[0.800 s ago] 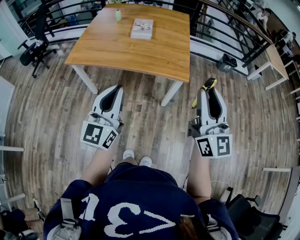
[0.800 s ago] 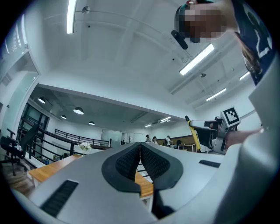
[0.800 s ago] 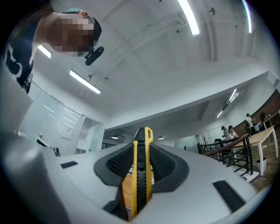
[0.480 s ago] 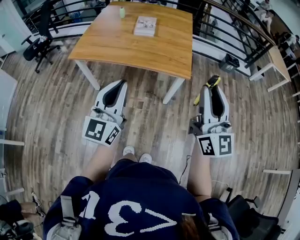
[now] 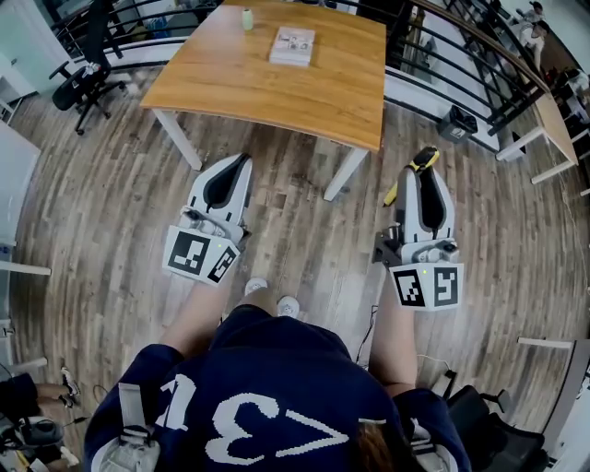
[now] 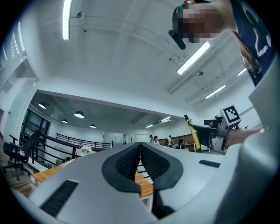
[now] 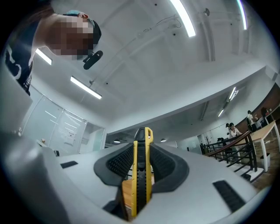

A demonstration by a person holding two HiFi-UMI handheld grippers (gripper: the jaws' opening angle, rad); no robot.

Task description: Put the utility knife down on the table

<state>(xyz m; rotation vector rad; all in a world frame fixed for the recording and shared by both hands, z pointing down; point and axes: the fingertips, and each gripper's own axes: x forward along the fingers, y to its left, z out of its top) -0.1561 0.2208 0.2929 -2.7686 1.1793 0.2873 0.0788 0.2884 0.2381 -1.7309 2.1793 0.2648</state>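
The yellow and black utility knife stands clamped between the black pads of my right gripper, its tip poking past them. In the head view the right gripper hangs over the wooden floor, short of the table's near right corner, with the knife at its tip. The wooden table lies ahead. My left gripper is held in front of the table's near edge. Its pads meet with nothing between them. The left gripper view also catches the knife at the right.
A book and a small pale bottle sit at the table's far end. A black office chair stands at the left, a black railing and a bin at the right. Another table is at the far right.
The table has drifted a little to the right in the head view. Both grippers sit slightly higher in the picture and nearer the table. The knife stays in the right gripper.
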